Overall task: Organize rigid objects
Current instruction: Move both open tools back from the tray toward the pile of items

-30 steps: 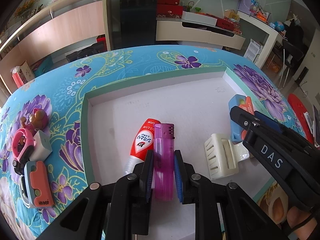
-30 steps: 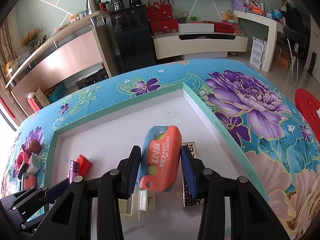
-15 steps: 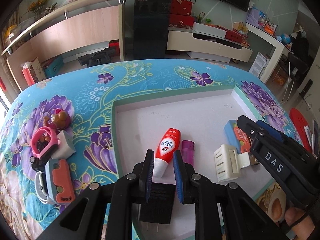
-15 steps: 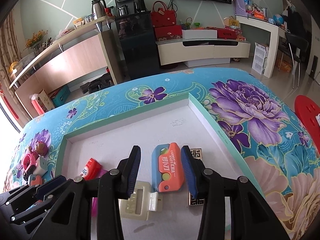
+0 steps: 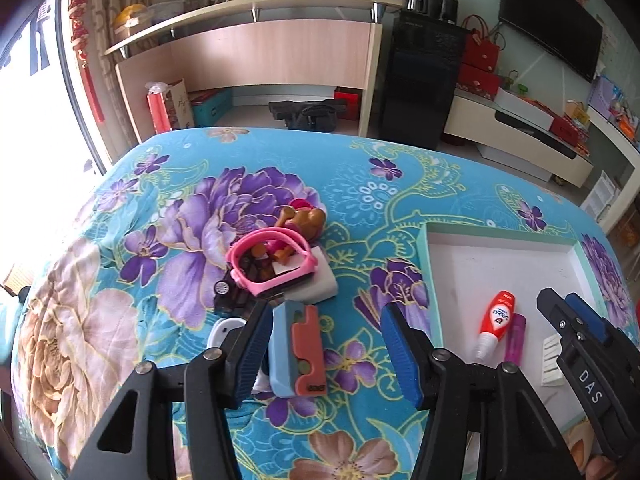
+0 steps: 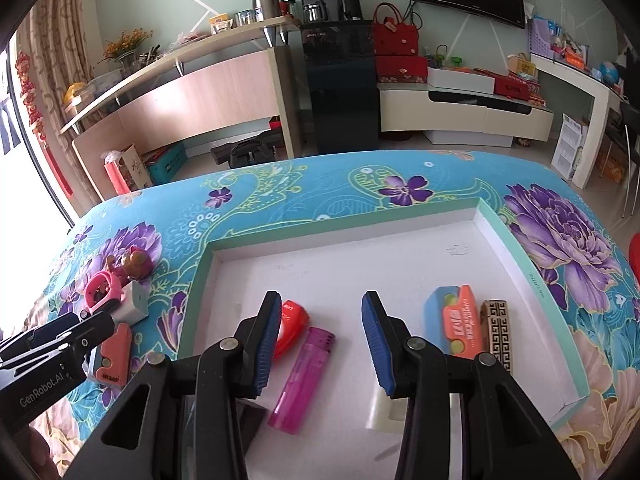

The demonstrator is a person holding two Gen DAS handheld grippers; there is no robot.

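Left claw (image 5: 326,354) swung off tray (image 5: 424,272), open around blue-orange cutter (image 5: 298,354) (lying flat)

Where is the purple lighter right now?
The purple lighter lies inside the white tray, near its front, between the right gripper's open fingers in the right wrist view. The red-capped tube lies just to its left.

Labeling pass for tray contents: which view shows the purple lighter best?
Right wrist. The purple lighter lies whole on the white tray, between the open fingers of the right gripper, close to the lens. The left wrist view shows it small near the frame edge, beside the red tube.
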